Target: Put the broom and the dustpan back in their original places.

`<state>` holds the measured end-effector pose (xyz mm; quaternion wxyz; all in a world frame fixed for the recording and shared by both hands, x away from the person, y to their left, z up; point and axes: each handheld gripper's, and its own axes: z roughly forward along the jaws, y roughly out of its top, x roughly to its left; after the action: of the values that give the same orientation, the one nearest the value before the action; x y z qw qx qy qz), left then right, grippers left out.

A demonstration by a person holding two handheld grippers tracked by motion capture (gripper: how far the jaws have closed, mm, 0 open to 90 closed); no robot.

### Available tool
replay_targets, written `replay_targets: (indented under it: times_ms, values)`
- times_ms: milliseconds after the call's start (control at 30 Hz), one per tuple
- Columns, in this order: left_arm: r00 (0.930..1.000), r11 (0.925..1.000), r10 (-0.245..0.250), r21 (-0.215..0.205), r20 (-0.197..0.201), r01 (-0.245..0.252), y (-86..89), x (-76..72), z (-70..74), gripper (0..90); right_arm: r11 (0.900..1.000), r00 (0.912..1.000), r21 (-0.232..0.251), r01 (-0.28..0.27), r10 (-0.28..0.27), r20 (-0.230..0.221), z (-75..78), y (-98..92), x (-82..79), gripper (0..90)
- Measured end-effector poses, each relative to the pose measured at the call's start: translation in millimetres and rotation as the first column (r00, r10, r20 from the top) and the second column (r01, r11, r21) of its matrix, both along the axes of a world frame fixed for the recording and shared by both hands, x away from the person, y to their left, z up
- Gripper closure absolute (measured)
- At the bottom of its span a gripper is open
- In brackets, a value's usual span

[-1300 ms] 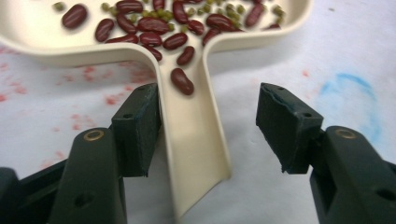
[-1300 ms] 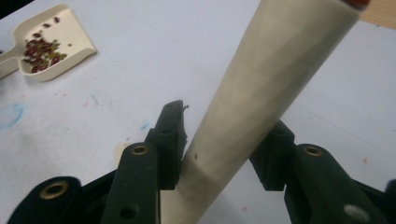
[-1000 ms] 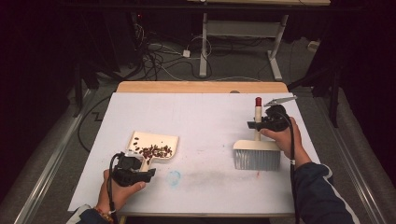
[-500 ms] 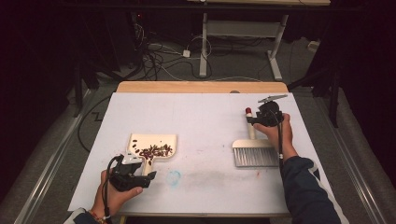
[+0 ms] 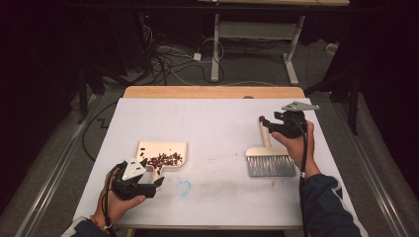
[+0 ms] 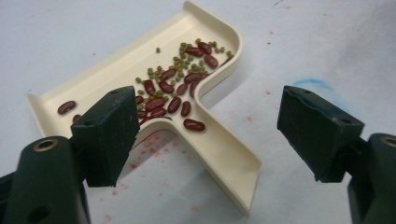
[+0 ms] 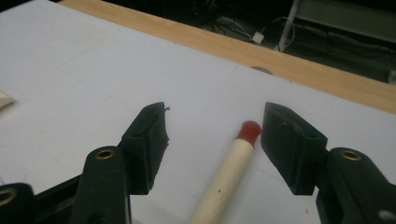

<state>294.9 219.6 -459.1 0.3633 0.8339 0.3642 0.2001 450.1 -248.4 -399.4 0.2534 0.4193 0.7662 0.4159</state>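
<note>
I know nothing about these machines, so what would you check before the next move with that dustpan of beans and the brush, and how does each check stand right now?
1. Left tool let go of the dustpan: ok. Its jaws have just been opening, and the pan's handle lies between them with gaps on both sides.
2. Right tool let go of the brush: ok. Its jaws have just been opening, and the wooden handle lies between them untouched.
3. Beans all inside the dustpan: ok, red and green ones lie within its rim.
4. Dustpan flat on the table: ok.
5. Brush lying flat, bristles toward the person: ok.
6. Table free of stray beans: cannot tell; reddish specks show beside the pan.
</note>
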Motion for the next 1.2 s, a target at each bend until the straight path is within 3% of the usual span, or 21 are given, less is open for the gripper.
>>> replay_targets:
  times_ms: [333, 433, 633, 733, 833, 933, 1033, 1200]
  values:
    - [0.9991, 0.9998, -0.018, 0.009, 0.038, 0.018, -4.0, -3.9, -0.3, 19.8, 0.998, 0.9951, 0.022, -0.066, 0.064, 0.075, 9.0, -2.0, -42.7, 38.2]
    - [0.9986, 0.9996, -0.020, 0.020, 0.049, 0.019, -5.3, -4.5, 0.2, 19.8, 0.996, 0.9879, 0.003, -0.086, 0.084, 0.130, 9.1, -1.7, -58.3, 36.8]
    - [0.9975, 0.9993, -0.029, 0.024, 0.065, 0.028, -7.0, -6.8, 0.0, 19.8, 0.994, 0.9757, -0.017, -0.111, 0.112, 0.188, -0.1, -4.0, -90.4, 30.7]
    - [0.9968, 0.9989, -0.040, 0.027, 0.069, 0.038, -9.7, -8.1, -0.1, 18.6, 0.990, 0.9726, -0.010, -0.138, 0.137, 0.188, -9.2, -6.8, -108.0, 29.3]
    - [0.9949, 0.9981, -0.052, 0.037, 0.087, 0.049, -14.0, -10.2, 0.2, 17.9, 0.988, 0.9649, -0.048, -0.148, 0.155, 0.212, -17.2, -8.9, -124.7, 28.0]
    - [0.9933, 0.9963, -0.066, 0.060, 0.095, 0.060, -17.5, -12.6, -1.3, 17.9, 0.992, 0.9730, -0.009, -0.129, 0.128, 0.192, -26.1, -11.8, -137.0, 26.0]
    - [0.9931, 0.9963, -0.068, 0.059, 0.096, 0.063, -17.1, -14.1, -1.2, 17.8, 0.991, 0.9699, -0.028, -0.128, 0.131, 0.205, -28.4, -12.6, -145.8, 25.8]
    - [0.9917, 0.9967, -0.064, 0.057, 0.111, 0.058, -15.3, -13.0, 0.3, 17.7, 0.993, 0.9732, -0.028, -0.113, 0.116, 0.198, -29.9, -14.0, -146.3, 25.7]
